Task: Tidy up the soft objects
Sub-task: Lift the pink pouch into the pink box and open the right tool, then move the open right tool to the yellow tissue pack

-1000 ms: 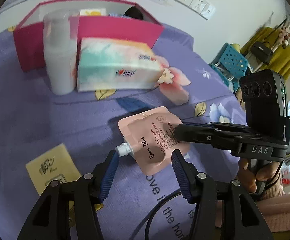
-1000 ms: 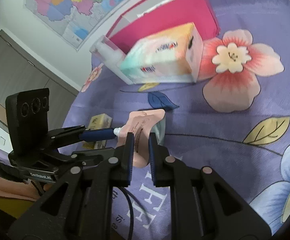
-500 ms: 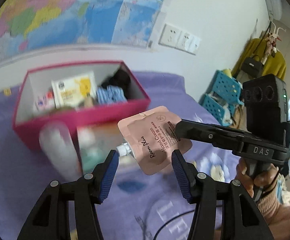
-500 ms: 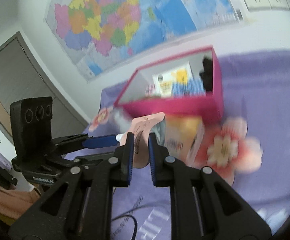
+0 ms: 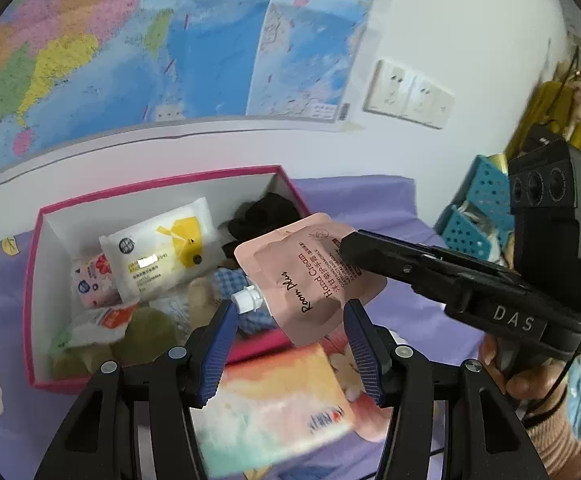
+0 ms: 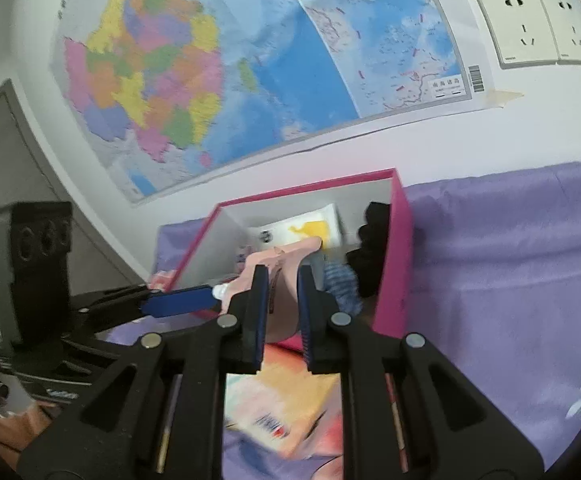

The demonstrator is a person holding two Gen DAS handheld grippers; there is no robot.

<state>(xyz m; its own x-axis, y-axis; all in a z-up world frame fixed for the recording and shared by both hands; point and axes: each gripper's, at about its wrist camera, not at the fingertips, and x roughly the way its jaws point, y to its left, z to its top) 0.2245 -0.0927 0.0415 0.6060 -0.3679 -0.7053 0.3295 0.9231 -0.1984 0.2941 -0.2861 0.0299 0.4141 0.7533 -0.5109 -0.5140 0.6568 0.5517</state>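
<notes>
Two grippers meet on one pink hand cream pouch (image 5: 310,276) at the middle of the left wrist frame: the right gripper (image 6: 282,280) is clamped tight on its right edge, while the left gripper (image 5: 288,312) stands half open around its lower end, seemingly pressing it, though the contact is hard to judge. Behind the pouch, centre left, sits the pink box (image 5: 30,280) holding a wipes pack (image 5: 158,252), with a blurred tissue pack (image 5: 278,408) low in frame.
</notes>
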